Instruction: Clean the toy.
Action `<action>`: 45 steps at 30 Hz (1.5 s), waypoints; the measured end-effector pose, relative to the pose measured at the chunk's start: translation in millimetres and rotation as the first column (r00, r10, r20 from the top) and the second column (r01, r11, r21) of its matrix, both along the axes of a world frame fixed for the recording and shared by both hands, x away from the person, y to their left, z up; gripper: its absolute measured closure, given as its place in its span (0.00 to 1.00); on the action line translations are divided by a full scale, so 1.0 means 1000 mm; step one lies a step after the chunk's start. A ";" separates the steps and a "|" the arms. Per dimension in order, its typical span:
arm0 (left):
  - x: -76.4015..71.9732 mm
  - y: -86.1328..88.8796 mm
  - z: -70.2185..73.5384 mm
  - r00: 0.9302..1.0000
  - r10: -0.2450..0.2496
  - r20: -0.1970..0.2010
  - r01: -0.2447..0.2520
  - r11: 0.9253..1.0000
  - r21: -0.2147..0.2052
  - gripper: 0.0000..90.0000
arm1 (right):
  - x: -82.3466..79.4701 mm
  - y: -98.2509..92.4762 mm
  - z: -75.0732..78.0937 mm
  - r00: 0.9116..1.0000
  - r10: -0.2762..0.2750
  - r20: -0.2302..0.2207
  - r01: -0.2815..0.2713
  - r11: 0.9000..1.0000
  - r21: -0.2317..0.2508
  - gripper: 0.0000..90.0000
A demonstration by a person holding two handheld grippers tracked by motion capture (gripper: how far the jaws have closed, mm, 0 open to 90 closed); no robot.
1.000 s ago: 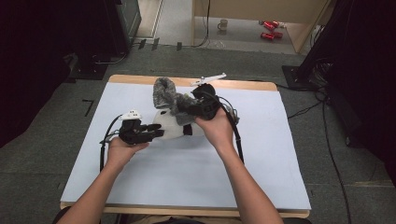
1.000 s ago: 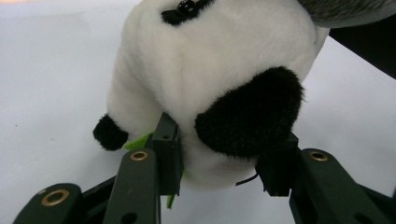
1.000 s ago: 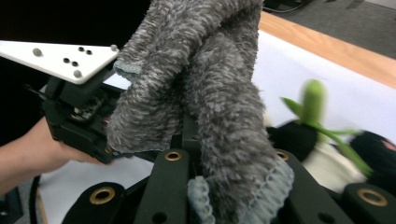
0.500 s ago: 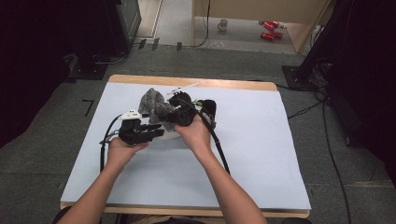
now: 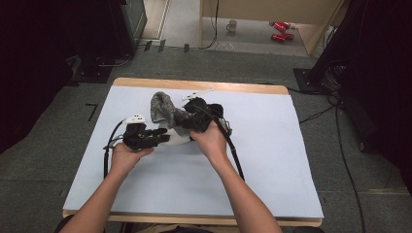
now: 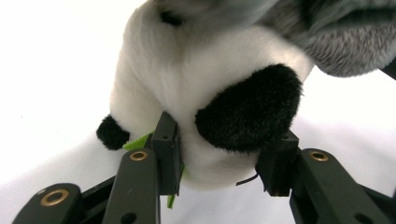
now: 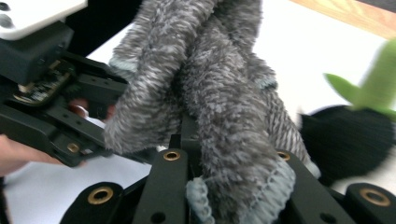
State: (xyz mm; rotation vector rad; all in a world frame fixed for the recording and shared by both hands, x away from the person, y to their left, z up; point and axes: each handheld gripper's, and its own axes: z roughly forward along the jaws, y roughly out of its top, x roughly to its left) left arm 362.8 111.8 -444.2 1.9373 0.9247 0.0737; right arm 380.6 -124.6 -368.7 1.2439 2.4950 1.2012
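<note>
One soft toy (image 5: 171, 133) lies on the table (image 5: 272, 165), and one grey sock (image 5: 163, 108) rises just behind it. There are two grippers, one in each of the person's hands.

The soft toy is plush, a rounded white body with black patches: an oval black patch near the jaws and a small black nub off to one side in the left gripper view. A bit of bright green sticks out from it beside the jaw. The sock is fuzzy, of mottled grey knit with a paler blue-grey ribbed edge, and it hangs in limp folds. The table is a pale sheet over a wooden top whose edge shows along the far and near sides.

The left gripper (image 6: 219, 161) has its jaws partly closed on the lower end of the soft toy: one black pad presses into the white plush beside the green bit, the other against the black patch, with the toy bulging between them. In the high view this gripper (image 5: 160, 138) lies on the side of the toy nearer the person's left.

The right gripper (image 7: 229, 182) is clamped narrow on the sock, whose ribbed edge is bunched between its jaws and spills over them. In the high view it (image 5: 187, 121) sits just behind the toy, with the sock standing up from it on the far side of the toy.
</note>
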 end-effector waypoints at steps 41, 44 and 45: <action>0.002 0.008 0.009 0.994 -0.012 -0.108 0.003 0.996 -0.086 0.68 | -0.008 -0.125 0.039 0.974 -0.222 0.056 0.224 0.974 -0.034 0.87; 0.000 0.011 0.014 0.990 -0.011 -0.141 -0.005 0.994 -0.107 0.68 | -0.013 -0.122 0.049 0.976 -0.210 0.065 0.210 0.978 -0.002 0.88; 0.000 0.011 0.015 0.989 -0.013 -0.149 -0.004 0.994 -0.110 0.68 | -0.015 -0.120 0.052 0.977 -0.199 0.070 0.199 0.980 0.005 0.88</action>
